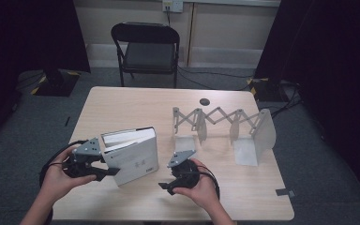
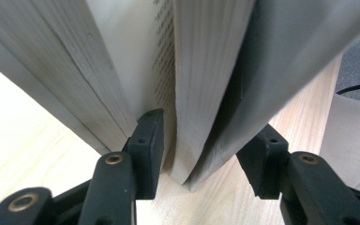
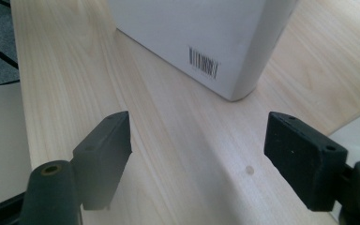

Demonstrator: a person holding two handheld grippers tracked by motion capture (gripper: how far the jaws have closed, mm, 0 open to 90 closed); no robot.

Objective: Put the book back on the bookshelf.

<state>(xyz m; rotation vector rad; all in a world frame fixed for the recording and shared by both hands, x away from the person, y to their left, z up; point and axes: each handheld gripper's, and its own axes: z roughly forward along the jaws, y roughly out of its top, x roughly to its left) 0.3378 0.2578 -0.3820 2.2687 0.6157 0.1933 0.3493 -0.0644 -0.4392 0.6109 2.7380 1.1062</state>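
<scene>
The right gripper (image 1: 165, 186) sits nearest the table's front edge. Its jaws stand wide apart with nothing between them, facing the barcoded cover of the thick white hardcover book (image 1: 133, 157) from a short gap.

Just beyond and to the left, the left gripper (image 1: 113, 172) meets the page edge of the book. Its jaws are partly open; one fingertip (image 2: 149, 140) sits between the pages, the other stands outside the cover, and a sheaf of pages lies loosely between them, not visibly clamped.

The book stands on its edge on the light wooden table (image 1: 122, 101), slightly tilted, left of centre. Its long axis runs roughly left to right, spine toward the right gripper, fore-edge toward the left gripper.

Farther back, the white expanding bookend rack (image 1: 225, 126) stands extended with every slot unoccupied. Judged from this, the book is upright but not yet racked; gripping, carrying and inserting remain.
</scene>
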